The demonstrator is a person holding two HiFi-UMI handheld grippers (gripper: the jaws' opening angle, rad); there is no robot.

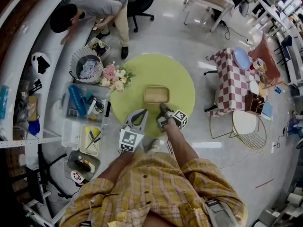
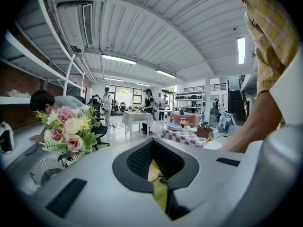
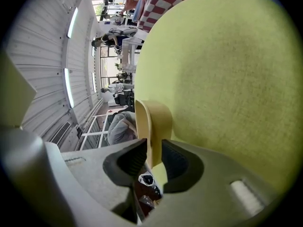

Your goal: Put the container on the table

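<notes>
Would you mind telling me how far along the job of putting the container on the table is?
Looks done: the tan container is over the middle of the round yellow-green table and seems to rest on it, though contact is not certain. In hand: the right tool is clamped on the container's rim wall; the left tool is empty, jaws slightly apart. Left: release the rim and draw back.

Yellow plaid shirt (image 1: 156, 188) (elbow-length sleeves), grey left claw (image 1: 140, 113), grey right claw (image 1: 163, 109)
</notes>
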